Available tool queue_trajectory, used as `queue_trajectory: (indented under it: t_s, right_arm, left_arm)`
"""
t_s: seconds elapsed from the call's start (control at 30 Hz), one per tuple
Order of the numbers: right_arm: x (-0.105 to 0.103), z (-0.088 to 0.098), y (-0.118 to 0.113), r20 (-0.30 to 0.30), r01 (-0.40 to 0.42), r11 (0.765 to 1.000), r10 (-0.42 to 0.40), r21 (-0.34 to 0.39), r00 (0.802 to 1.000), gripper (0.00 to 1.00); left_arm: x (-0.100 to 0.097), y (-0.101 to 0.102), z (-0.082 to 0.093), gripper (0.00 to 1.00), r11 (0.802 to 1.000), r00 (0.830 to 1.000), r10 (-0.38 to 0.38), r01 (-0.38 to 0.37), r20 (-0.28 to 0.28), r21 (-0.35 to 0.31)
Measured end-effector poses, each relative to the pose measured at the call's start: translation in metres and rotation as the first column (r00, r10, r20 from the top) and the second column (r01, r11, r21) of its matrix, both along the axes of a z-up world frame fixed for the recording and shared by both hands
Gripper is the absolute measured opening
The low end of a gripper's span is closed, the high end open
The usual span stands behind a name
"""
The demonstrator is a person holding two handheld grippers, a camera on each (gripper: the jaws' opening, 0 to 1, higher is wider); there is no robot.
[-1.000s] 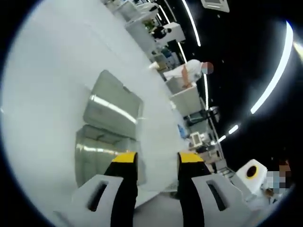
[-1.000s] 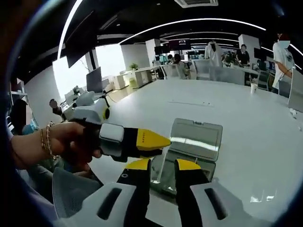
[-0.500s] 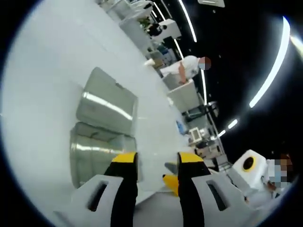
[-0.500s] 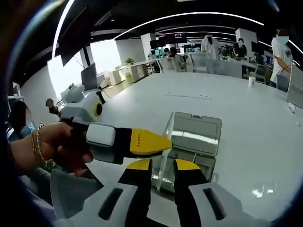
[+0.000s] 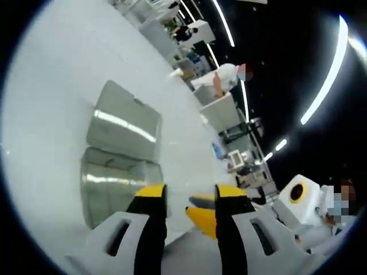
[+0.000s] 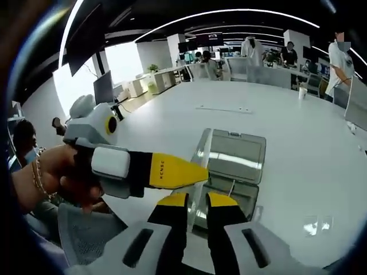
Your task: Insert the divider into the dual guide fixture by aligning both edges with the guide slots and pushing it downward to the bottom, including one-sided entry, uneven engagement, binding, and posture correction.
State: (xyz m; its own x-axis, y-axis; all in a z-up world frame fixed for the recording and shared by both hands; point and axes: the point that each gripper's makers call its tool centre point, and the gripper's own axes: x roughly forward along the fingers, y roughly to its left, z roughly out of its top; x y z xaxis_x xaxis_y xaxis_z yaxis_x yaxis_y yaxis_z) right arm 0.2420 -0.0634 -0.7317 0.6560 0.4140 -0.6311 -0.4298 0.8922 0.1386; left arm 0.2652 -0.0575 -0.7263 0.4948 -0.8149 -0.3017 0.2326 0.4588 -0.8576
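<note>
The clear fixture box (image 6: pixel 236 193) sits on the white table (image 6: pixel 298 172) with its hinged lid (image 6: pixel 235 156) standing up behind it. My right gripper (image 6: pixel 196 199) is shut on the thin clear divider (image 6: pixel 198 166), which shows edge-on and rises between the jaws, just in front of the box. From the left a hand (image 6: pixel 49 177) brings in my left gripper (image 6: pixel 195 171), its yellow tips close to the divider. In the left gripper view my left gripper (image 5: pixel 190 192) stands open above the box (image 5: pixel 114 177) and lid (image 5: pixel 123 120). The right gripper (image 5: pixel 200 216) pokes in low between its jaws.
A paper cup (image 6: pixel 302 91) and clear screens stand far back on the table. Several people stand or sit at desks beyond it (image 6: pixel 341 63). A grey chair back (image 6: pixel 86 235) is below the hand. A person in white (image 5: pixel 221 80) leans over a far desk.
My left gripper has come nearer the right one and the divider. The right gripper's yellow tip has entered the left gripper view. Right jaws stand slightly narrower on the divider.
</note>
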Motion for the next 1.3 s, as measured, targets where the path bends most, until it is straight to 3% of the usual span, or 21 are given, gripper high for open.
queue_trajectory:
  t_s: [0.33, 0.97, 1.3]
  right_arm:
    - [0.001, -0.001, -0.002, -0.010, 0.017, 1.000, -0.017, 0.003, 1.000, 0.00]
    - [0.005, -0.002, 0.007, -0.076, 0.107, 0.991, -0.101, 0.077, 0.992, 0.00]
    - [0.009, 0.000, 0.015, -0.077, 0.129, 0.989, -0.123, 0.073, 0.989, 0.00]
  left_arm:
    - [-0.001, -0.001, 0.000, 0.30, 1.000, 1.000, -0.010, 0.010, 0.002, -0.002]
    - [0.003, 0.008, 0.000, 0.30, 1.000, 1.000, -0.005, 0.005, 0.004, -0.030]
    - [0.008, 0.017, 0.001, 0.31, 0.998, 1.000, 0.006, -0.005, 0.010, -0.068]
